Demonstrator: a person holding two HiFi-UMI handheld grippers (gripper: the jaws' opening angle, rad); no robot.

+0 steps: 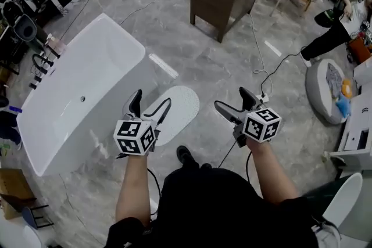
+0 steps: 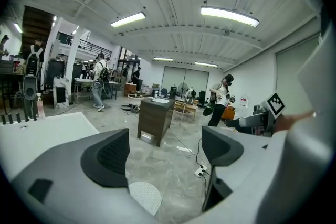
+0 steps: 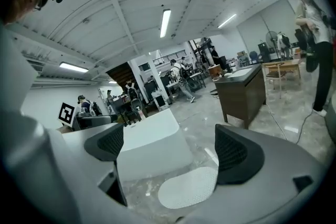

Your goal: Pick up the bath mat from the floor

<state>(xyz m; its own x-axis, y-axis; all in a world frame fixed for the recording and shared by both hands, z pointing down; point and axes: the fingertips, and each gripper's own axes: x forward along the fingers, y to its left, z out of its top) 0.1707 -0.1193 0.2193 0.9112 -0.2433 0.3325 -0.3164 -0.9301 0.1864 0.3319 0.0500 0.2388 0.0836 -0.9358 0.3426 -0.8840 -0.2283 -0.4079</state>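
White oval bath mat [image 1: 176,111] | textured | flat on floor [image 1: 221,67]

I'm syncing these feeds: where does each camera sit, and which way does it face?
Head view: on the person's head, facing steeply down at the bath mat and bathtub; arms, left gripper and right gripper show.
Left gripper view: on the left gripper, facing along its open jaws toward a cabinet.
Right gripper view: on the right gripper, facing along its open jaws toward the bathtub.
Shared: both gripper views see the bath mat.

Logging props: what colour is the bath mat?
Bath mat: white, finely dotted; clearest in right gripper view.
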